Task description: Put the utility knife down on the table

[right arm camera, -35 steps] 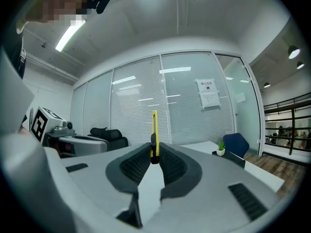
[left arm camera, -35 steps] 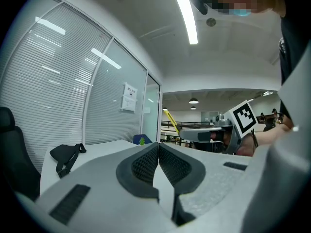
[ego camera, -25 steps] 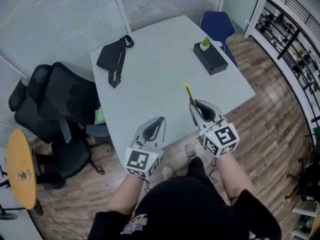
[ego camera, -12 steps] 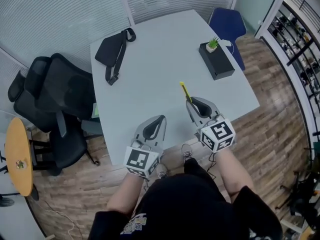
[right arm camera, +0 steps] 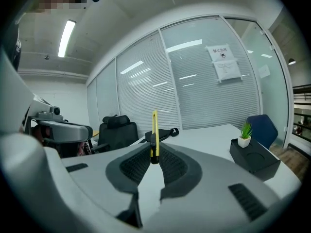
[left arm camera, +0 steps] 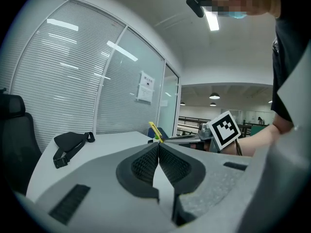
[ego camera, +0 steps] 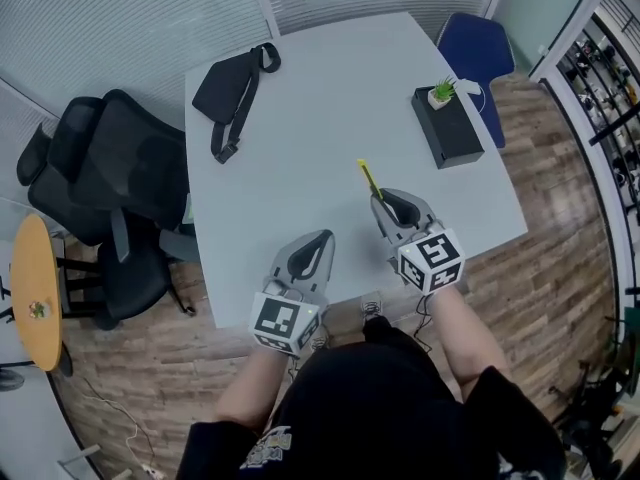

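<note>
A slim yellow utility knife (ego camera: 371, 181) sticks out ahead of my right gripper (ego camera: 379, 199), which is shut on its rear end above the near right part of the white table (ego camera: 320, 118). In the right gripper view the utility knife (right arm camera: 154, 135) stands upright between the closed jaws. My left gripper (ego camera: 323, 237) hangs over the table's near edge, shut with nothing in it. From the left gripper view the left gripper (left arm camera: 158, 144) shows its jaws pressed together, and the utility knife (left arm camera: 155, 131) appears beyond them to the right.
A black sling bag (ego camera: 232, 89) lies at the table's far left. A black box (ego camera: 453, 131) with a small potted plant (ego camera: 441, 93) sits at the far right. A black office chair (ego camera: 110, 198) stands left of the table, a blue chair (ego camera: 476, 48) behind it.
The head view has shifted, so the table sits a bit further right. Both grippers keep their places relative to the table, and the knife stays gripped.
</note>
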`<state>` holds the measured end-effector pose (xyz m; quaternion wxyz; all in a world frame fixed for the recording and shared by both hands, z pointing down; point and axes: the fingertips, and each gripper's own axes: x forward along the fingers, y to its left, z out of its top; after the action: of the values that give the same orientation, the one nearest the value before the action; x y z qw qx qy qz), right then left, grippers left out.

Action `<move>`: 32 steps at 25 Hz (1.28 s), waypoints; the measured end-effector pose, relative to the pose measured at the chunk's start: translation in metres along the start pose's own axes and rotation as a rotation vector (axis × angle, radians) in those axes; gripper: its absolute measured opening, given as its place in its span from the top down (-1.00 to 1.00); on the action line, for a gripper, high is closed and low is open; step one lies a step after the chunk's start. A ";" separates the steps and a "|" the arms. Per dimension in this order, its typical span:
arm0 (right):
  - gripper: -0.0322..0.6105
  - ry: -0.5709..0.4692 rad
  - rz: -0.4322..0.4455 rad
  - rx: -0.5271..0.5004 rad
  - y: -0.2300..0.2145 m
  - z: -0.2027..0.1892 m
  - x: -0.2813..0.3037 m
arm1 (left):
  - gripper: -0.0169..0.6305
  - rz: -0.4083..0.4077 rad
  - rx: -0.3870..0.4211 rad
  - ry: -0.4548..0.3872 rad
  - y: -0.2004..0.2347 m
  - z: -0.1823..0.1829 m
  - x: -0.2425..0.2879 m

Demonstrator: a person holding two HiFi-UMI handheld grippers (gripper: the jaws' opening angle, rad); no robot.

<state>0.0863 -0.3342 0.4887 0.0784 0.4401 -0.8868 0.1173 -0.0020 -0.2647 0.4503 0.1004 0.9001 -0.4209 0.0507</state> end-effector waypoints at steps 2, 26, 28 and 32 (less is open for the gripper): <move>0.72 0.016 0.011 0.003 -0.006 -0.006 0.009 | 0.93 0.013 -0.009 0.007 0.003 -0.003 0.004; 0.72 0.318 0.049 0.037 -0.057 -0.130 0.092 | 0.93 0.089 -0.105 0.100 0.032 -0.045 0.032; 0.72 0.349 0.049 0.043 -0.059 -0.143 0.096 | 0.93 0.090 -0.111 0.100 0.033 -0.048 0.032; 0.72 0.415 0.054 0.035 -0.060 -0.167 0.103 | 0.93 0.108 -0.122 0.123 0.037 -0.052 0.030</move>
<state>0.0787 -0.4014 0.6821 0.2483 0.3839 -0.8610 0.2229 -0.0110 -0.2986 0.5113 0.1778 0.8635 -0.4643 0.0852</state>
